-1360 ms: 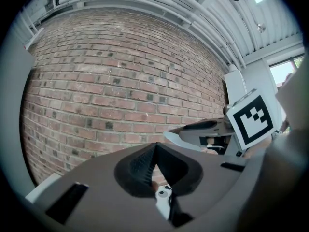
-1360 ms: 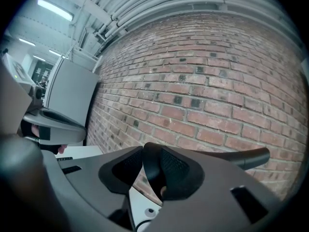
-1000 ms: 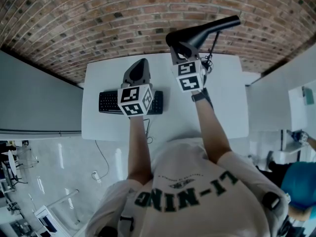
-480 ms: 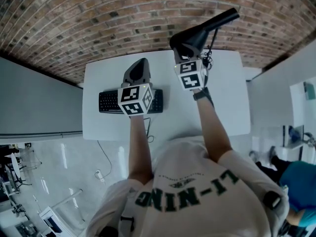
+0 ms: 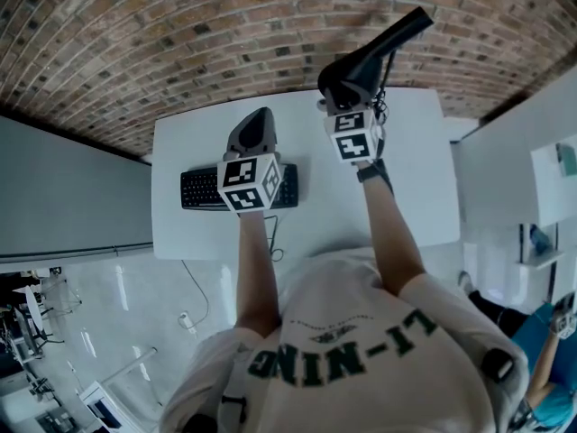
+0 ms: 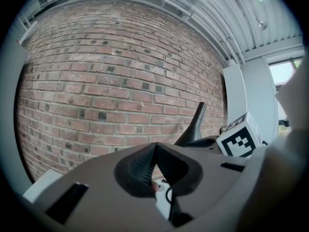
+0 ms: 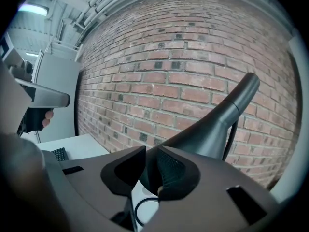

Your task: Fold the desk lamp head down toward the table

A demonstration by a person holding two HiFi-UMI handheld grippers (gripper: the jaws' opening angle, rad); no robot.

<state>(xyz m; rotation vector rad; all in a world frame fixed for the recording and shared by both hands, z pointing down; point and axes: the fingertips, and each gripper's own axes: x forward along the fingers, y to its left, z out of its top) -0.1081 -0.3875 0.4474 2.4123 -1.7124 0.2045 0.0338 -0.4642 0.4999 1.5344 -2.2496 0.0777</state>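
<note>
Black, tapered desk lamp head (image 5: pixel 374 52): raised above the far right part of the white table (image 5: pixel 406 197), close to the red-brown brick wall (image 5: pixel 180 43). It is slanted. The wide shade end is low and nearest the person; the narrow neck rises away toward the wall.

Right gripper (image 5: pixel 341 99): at the wide end of the lamp head. In the right gripper view (image 7: pixel 152 153) the jaws are closed on the lower rim of the shade, pads against it. The lamp body (image 7: pixel 212 129) runs from them up to the right. A thin black cord (image 7: pixel 230 134) hangs beside the neck, and more of it lies in a loop on the table below the jaws.

Left gripper (image 5: pixel 252 132): held over the black keyboard (image 5: pixel 194 188) at the table's middle left, well apart from the lamp. In the left gripper view (image 6: pixel 154 148) the two jaws are pressed together at their tips with nothing between them. That view also shows the lamp neck (image 6: pixel 195 127) to the right against the brick, and just beside it the right gripper's white marker cube (image 6: pixel 240 139).

Lamp base: cannot make it out in the head view.
</note>
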